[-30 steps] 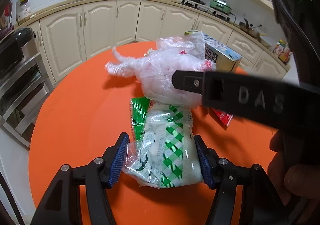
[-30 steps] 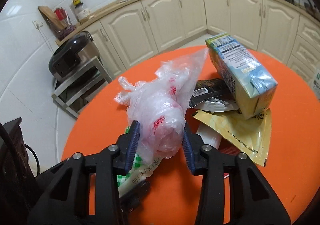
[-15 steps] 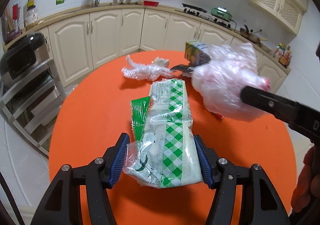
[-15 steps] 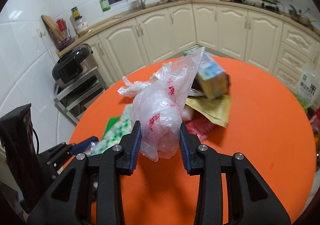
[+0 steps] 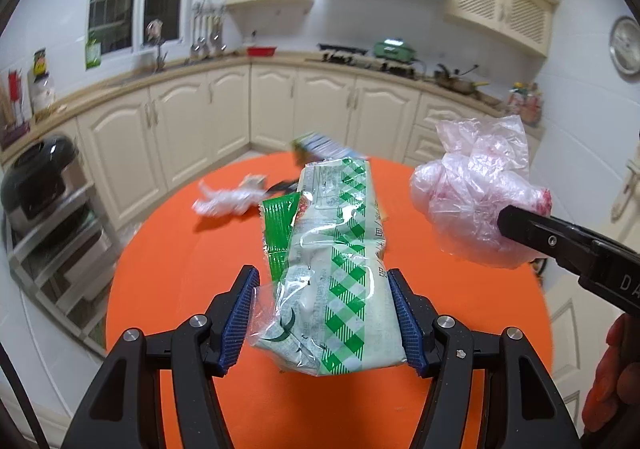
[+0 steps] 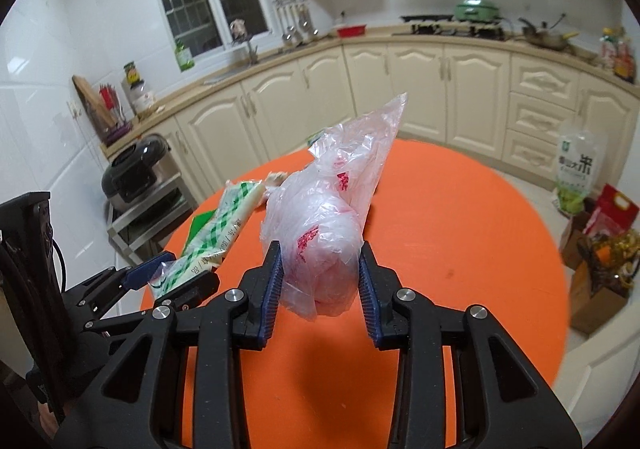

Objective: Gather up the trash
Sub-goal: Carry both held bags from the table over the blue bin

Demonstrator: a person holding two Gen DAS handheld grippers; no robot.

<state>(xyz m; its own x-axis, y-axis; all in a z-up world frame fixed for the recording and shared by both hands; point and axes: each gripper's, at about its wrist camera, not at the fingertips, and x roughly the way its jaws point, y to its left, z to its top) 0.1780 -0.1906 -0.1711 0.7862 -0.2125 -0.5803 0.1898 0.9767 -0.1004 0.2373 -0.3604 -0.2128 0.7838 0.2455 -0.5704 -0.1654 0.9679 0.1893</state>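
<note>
Left wrist view: the left tool [image 5: 322,323] is clamped, jaws about half spread, on a green-checked plastic food wrapper [image 5: 334,269] that fills the centre of the frame, raised above the orange tabletop [image 5: 168,269]. At right of the frame the right tool [image 5: 516,223] pinches a crumpled clear plastic bag [image 5: 476,205] with red print, also held in the air. In the right wrist view that right tool [image 6: 320,291] sits at lower centre, jaws fairly narrow, pads pressed into the bag [image 6: 324,233].

Both pieces look lifted, so the step in hand is carrying them away. A crumpled bit of film [image 5: 224,203] and a carton [image 5: 320,143] remain at the far end of the tabletop. No bin shows in either view; the next move calls for finding one, bringing both loads over it and releasing them, then returning for the rest.
</note>
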